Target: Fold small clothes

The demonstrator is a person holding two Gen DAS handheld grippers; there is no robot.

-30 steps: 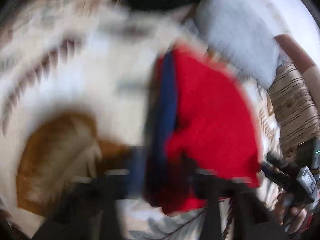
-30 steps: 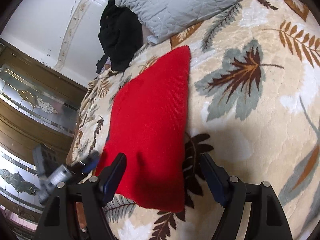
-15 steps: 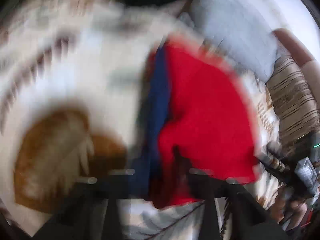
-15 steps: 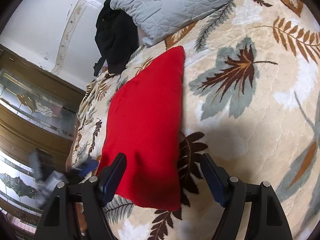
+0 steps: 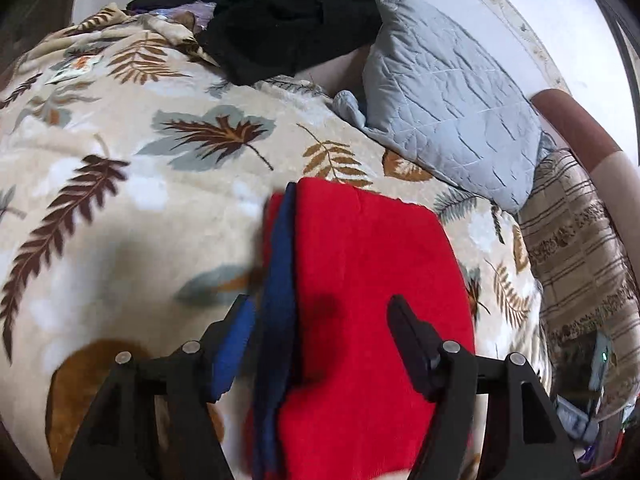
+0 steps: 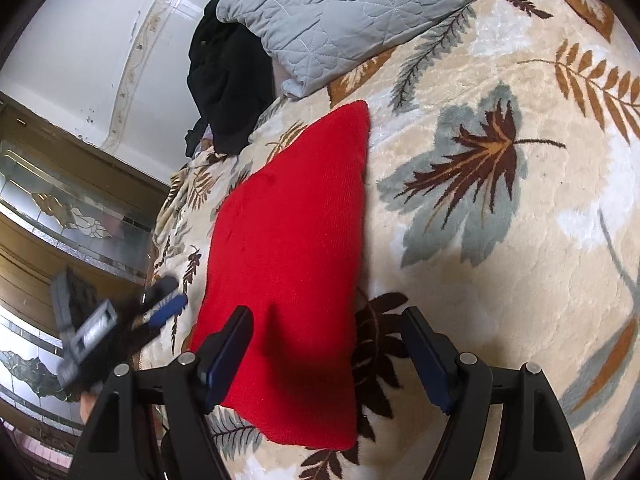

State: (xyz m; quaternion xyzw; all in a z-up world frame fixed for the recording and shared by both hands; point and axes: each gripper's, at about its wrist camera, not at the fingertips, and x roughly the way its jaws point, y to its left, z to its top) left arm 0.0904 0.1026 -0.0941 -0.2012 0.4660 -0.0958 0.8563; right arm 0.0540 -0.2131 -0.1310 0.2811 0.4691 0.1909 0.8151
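Note:
A folded red garment point(image 5: 360, 280) with a dark blue edge point(image 5: 280, 300) lies flat on the leaf-patterned blanket point(image 5: 120, 220). My left gripper point(image 5: 320, 344) hovers just above its near end. Its jaws are opening, the cloth lies below and between them, and neither pad presses on it. In the right wrist view the same red garment point(image 6: 292, 260) stretches away from my right gripper point(image 6: 326, 356). That gripper is open over the garment's near right corner and touches nothing. The left gripper point(image 6: 168, 296) shows blurred at the garment's left side.
A grey quilted pillow point(image 5: 452, 92) and a heap of black clothes point(image 5: 288, 12) lie at the far end of the bed. A striped cloth point(image 5: 576, 260) hangs off the right side. A wooden cabinet with glass panels point(image 6: 60, 208) stands beyond the left edge.
The left gripper's jaws were nearly shut on the garment's blue edge and have spread apart, letting it go; the gripper has drawn back and upward. The right gripper has stayed put.

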